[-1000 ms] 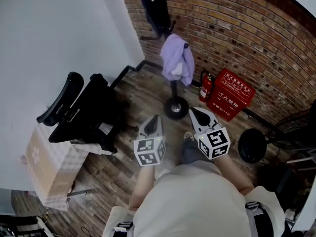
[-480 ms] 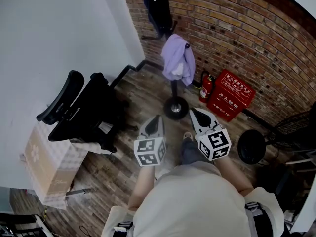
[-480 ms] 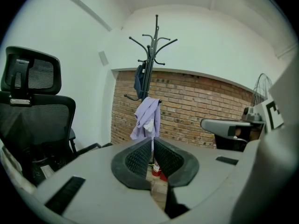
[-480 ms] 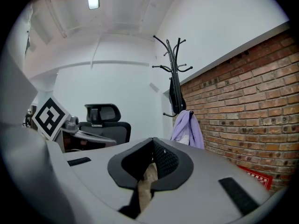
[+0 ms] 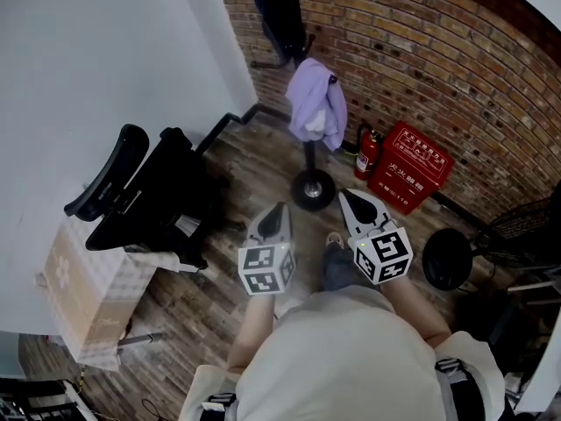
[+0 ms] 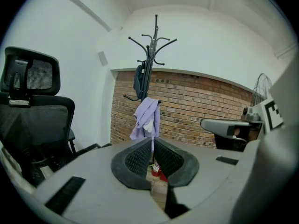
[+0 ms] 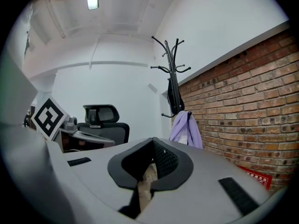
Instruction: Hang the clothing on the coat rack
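Note:
A lilac garment (image 5: 316, 103) hangs from a low hook of the black coat rack (image 5: 308, 160) by the brick wall; it shows as the lilac garment (image 6: 146, 119) in the left gripper view and the lilac garment (image 7: 186, 129) in the right gripper view. A dark garment (image 5: 279, 11) hangs higher on the same rack. My left gripper (image 5: 274, 213) and right gripper (image 5: 351, 202) are held side by side in front of me, short of the rack's round base. Both are shut with nothing between their jaws.
A black office chair (image 5: 149, 204) stands at the left by the white wall, with a cardboard box (image 5: 83, 292) beside it. A red fire-equipment box (image 5: 412, 167) and a fire extinguisher (image 5: 365, 154) sit against the brick wall. A floor fan (image 5: 526, 226) stands at the right.

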